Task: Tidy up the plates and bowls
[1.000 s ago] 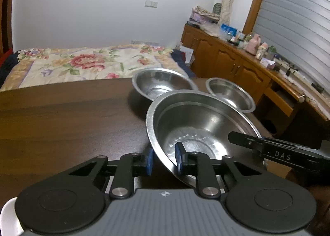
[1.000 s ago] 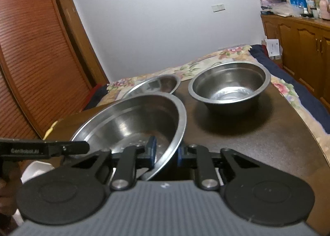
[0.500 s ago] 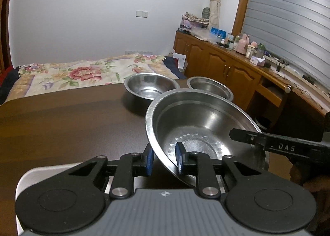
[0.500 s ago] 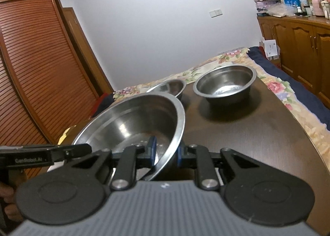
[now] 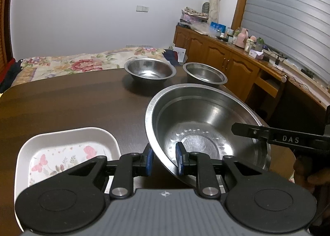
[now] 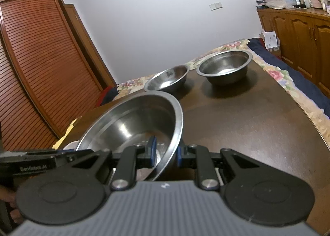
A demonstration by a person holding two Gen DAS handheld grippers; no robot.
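A large steel bowl (image 5: 206, 124) (image 6: 132, 120) hangs above the dark wooden table (image 5: 72, 102) (image 6: 247, 116), gripped by both hands. My left gripper (image 5: 164, 158) is shut on its left rim, one blue pad inside and one outside. My right gripper (image 6: 165, 150) is shut on the opposite rim in the same way; its finger with white lettering crosses the bowl in the left wrist view. Two smaller steel bowls (image 5: 150, 70) (image 5: 204, 74) stand side by side at the table's far end. A white square plate with pink flowers (image 5: 64, 153) lies below my left gripper.
A bed with a floral cover (image 5: 68, 63) lies beyond the table. Wooden cabinets topped with bottles and clutter (image 5: 226, 54) line the right wall. A slatted wooden wardrobe (image 6: 37, 66) stands on the left in the right wrist view. The table's right edge (image 6: 309, 124) curves close by.
Both grippers have carried the large bowl back toward the near side of the table; the two small bowls look farther off. The white flowered plate has come into the left wrist view.
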